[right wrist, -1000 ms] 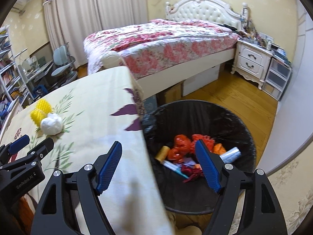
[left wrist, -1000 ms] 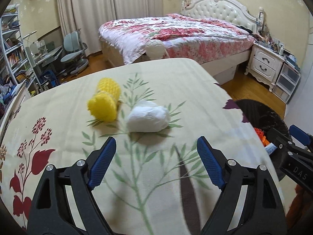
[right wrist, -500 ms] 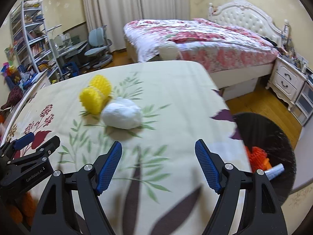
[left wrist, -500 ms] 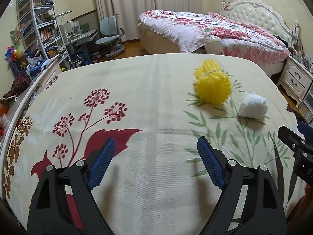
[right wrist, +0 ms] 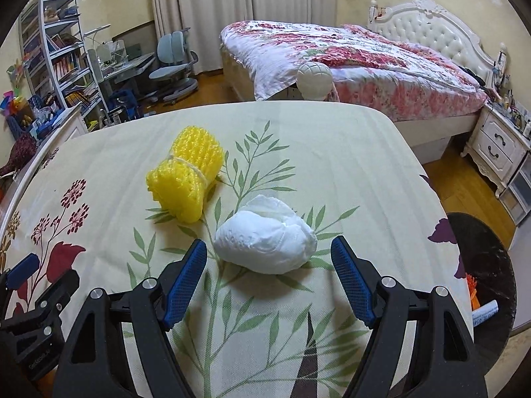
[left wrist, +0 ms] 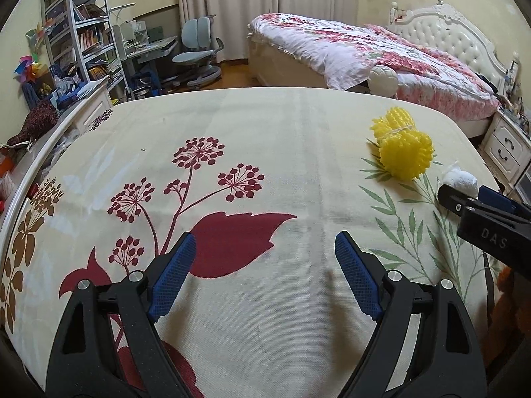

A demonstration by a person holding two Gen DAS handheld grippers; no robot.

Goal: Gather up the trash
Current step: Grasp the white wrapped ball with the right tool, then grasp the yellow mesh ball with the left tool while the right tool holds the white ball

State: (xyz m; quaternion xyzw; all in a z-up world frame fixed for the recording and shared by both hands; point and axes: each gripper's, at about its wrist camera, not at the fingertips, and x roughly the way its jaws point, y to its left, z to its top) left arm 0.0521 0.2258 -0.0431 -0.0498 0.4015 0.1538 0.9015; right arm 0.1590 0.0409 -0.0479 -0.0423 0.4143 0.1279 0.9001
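Observation:
A white crumpled wad (right wrist: 265, 237) lies on the floral tablecloth (right wrist: 348, 165), just ahead of my right gripper (right wrist: 268, 273), which is open and empty, its blue pads either side of the wad's near edge. A yellow foam net bundle (right wrist: 186, 179) lies to the wad's left. In the left wrist view the yellow bundle (left wrist: 403, 151) and the wad (left wrist: 461, 182) sit at the far right. My left gripper (left wrist: 262, 275) is open and empty over the red flower print, well left of both.
A black-lined trash bin (right wrist: 484, 272) holding orange scraps stands off the table's right edge. A bed (right wrist: 348, 56), a nightstand (right wrist: 497, 149), a desk chair (right wrist: 172, 63) and bookshelves (right wrist: 56, 56) lie beyond the table. A white ball (right wrist: 313, 79) sits past the far edge.
My right gripper swung left from over the bin to the table and closed in on the white wad. My left gripper turned left, away from the trash, over the red flowers.

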